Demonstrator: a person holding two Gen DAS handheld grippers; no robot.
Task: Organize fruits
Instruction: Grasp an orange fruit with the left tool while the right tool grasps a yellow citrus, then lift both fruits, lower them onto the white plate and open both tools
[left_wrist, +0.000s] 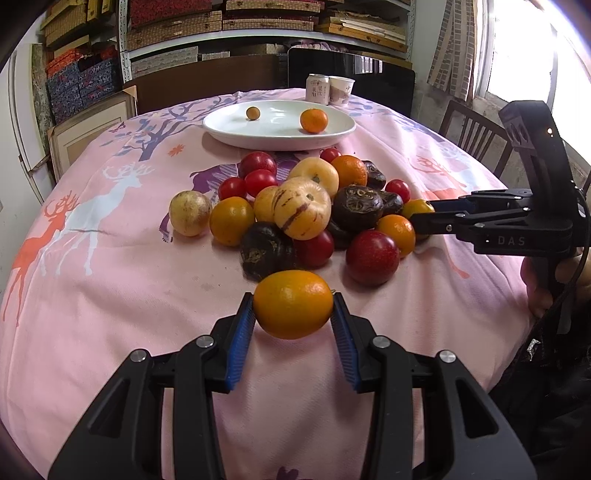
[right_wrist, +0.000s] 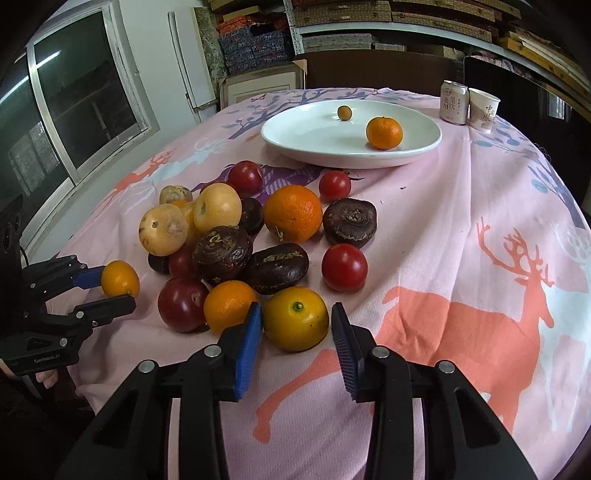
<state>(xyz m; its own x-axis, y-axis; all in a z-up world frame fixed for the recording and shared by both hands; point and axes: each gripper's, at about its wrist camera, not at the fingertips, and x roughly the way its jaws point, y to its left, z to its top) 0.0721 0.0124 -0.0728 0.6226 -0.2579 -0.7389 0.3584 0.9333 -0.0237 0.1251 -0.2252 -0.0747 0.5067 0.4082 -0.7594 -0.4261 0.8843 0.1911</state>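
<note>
Daylight is pouring through a window (left_wrist: 524, 48) and washing out the view beyond it (nothing outside can be made out). Metal shelves (left_wrist: 258, 33) are holding stacked woven boxes along the back wall. A wooden chair (left_wrist: 476, 133) is standing near what seems to be a brick-patterned curtain (left_wrist: 454, 48).

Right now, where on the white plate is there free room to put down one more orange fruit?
The white plate is bare on its near-left part, in front of the small kumquat and left of the mandarin. The fruit pile just before the plate is crowded.
</note>
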